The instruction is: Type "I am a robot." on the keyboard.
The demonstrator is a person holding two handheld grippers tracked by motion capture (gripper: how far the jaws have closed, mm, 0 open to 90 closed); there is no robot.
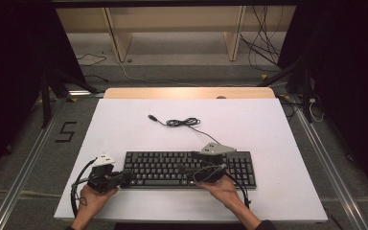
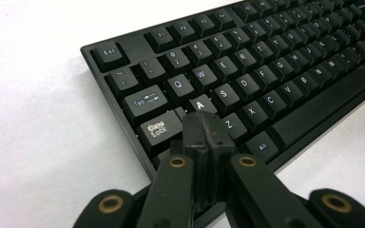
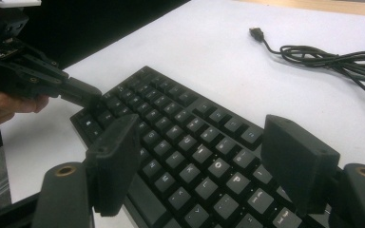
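Clenched left gripper (image 2: 203, 124) pokes A key (image 2: 200, 104) on keyboard (image 2: 285, 114), fine tip; my right gripper (image 3: 204, 161) released, hovering.

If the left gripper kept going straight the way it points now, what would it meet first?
The left gripper, jaws shut, points down at the left end of the keyboard. It would most likely meet the A key first, though whether the tips already touch the keys is unclear.

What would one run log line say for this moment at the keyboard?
left gripper: shut, tips at A key | right gripper: open, above keyboard right half | USB cable: loose on table
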